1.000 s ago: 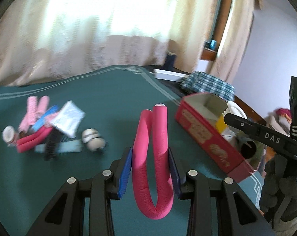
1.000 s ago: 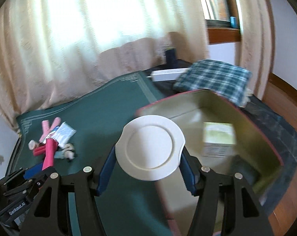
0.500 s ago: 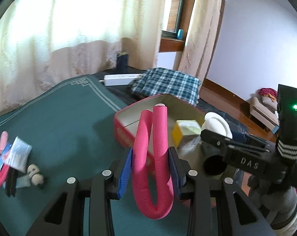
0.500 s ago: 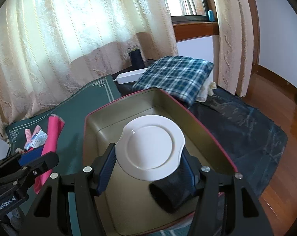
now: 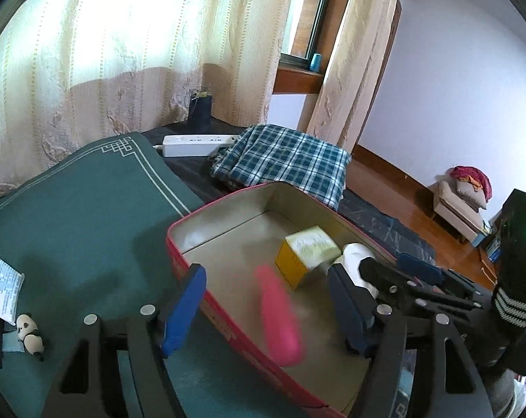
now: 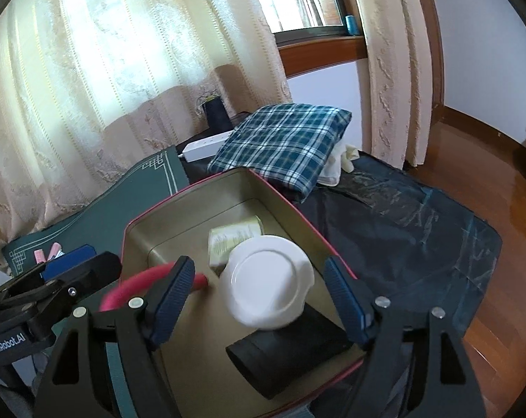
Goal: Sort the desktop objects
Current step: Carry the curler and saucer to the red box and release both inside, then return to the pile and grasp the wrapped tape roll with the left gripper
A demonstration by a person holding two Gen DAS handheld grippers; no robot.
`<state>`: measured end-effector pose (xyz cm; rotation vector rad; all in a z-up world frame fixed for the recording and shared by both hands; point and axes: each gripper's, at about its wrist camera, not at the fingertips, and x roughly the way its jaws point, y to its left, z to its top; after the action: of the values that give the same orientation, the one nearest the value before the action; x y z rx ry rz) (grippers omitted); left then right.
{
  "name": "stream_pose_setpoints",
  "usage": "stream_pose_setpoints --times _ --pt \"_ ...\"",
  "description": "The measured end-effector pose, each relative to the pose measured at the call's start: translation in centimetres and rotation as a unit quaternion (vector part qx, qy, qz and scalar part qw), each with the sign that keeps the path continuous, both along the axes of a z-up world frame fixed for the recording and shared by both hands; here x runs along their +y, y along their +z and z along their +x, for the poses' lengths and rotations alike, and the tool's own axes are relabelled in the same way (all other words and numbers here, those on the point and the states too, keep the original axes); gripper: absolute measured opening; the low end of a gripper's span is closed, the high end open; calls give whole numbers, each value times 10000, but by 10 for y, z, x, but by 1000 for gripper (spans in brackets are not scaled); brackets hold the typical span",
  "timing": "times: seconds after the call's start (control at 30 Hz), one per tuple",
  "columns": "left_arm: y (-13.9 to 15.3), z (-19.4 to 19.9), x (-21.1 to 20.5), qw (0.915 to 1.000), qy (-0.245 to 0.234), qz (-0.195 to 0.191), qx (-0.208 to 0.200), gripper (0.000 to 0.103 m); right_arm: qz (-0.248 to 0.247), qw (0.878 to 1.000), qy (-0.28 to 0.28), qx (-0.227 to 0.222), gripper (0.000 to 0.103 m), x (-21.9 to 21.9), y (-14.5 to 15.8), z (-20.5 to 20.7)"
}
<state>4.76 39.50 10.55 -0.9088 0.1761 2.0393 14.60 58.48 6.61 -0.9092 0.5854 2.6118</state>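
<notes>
While both point down over the red box (image 5: 200, 310) at the worktop's (image 5: 71, 209) right edge, the left tongs (image 5: 266, 310) are opening, released, with the blurred pink foam roller (image 5: 278, 317) loose between the pads inside the box. The right tongs (image 6: 259, 299) are opening too, with the white lid (image 6: 268, 285) free between them, over a black cylinder (image 6: 284, 351).
</notes>
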Motion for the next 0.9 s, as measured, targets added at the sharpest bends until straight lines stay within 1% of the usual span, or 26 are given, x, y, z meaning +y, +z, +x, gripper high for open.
stream_pose_setpoints --times 0.13,0.23,0.47,0.9 --pt "-2 -5 -8 9998 182 -51 11 74 -55 10000 -9 9 80 0 0 -1" --pt "-2 -7 -13 9994 301 -102 97 74 -57 10000 62 19 80 -5 1 -3" --pt "-3 -9 -27 9987 463 -161 160 74 -30 9998 203 60 80 -21 5 -5" --pt "-5 -17 -75 9954 927 -162 156 74 35 9986 506 118 80 -54 12 -14"
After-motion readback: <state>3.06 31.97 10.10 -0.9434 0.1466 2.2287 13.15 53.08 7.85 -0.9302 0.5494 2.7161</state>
